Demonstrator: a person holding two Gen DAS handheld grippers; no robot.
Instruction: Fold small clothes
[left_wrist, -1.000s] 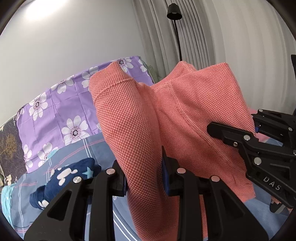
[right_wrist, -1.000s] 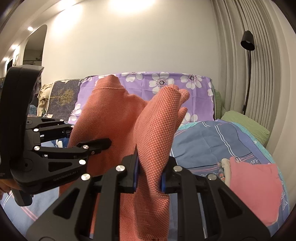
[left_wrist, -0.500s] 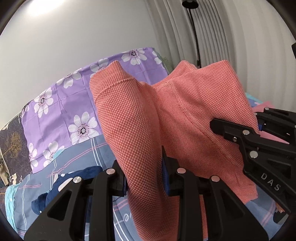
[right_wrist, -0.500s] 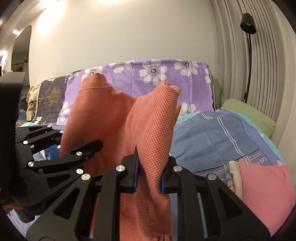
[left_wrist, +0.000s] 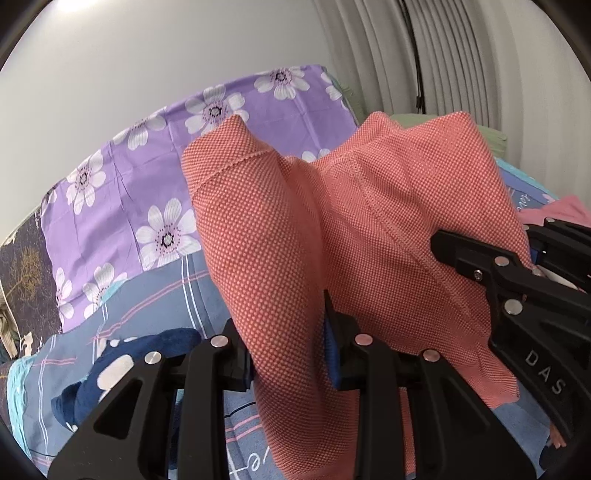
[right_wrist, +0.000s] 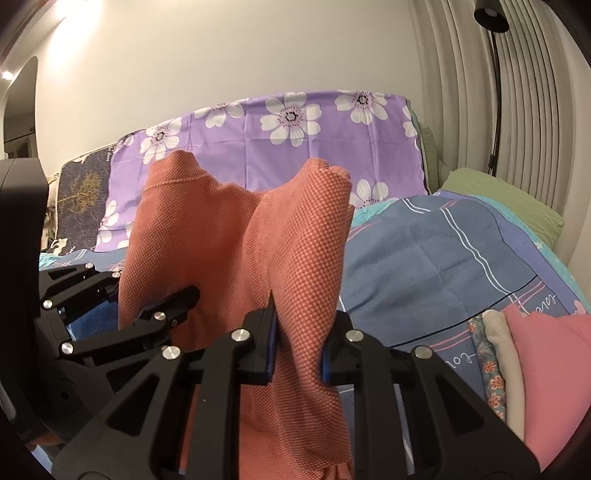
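Note:
An orange-red knit garment (left_wrist: 369, 236) hangs in the air over the bed, bunched and draped between both grippers. My left gripper (left_wrist: 288, 350) is shut on one thick fold of it. My right gripper (right_wrist: 297, 345) is shut on another fold of the orange-red garment (right_wrist: 207, 236). Each gripper shows in the other's view: the right gripper (left_wrist: 480, 258) at the right edge, the left gripper (right_wrist: 147, 306) at the left. The cloth's lower part is hidden behind the fingers.
Below lies a blue plaid bedspread (right_wrist: 424, 258) with a purple flowered cover (right_wrist: 295, 147) behind it. A navy garment with white shapes (left_wrist: 122, 365) lies at the left. A stack of folded clothes, pink on top (right_wrist: 546, 369), sits at the right. A floor lamp (right_wrist: 491, 18) stands by the curtains.
Both grippers have carried the garment forward and a little lower toward the bed; the flowered cover and bedspread fill more of each view. The grips on the cloth are unchanged.

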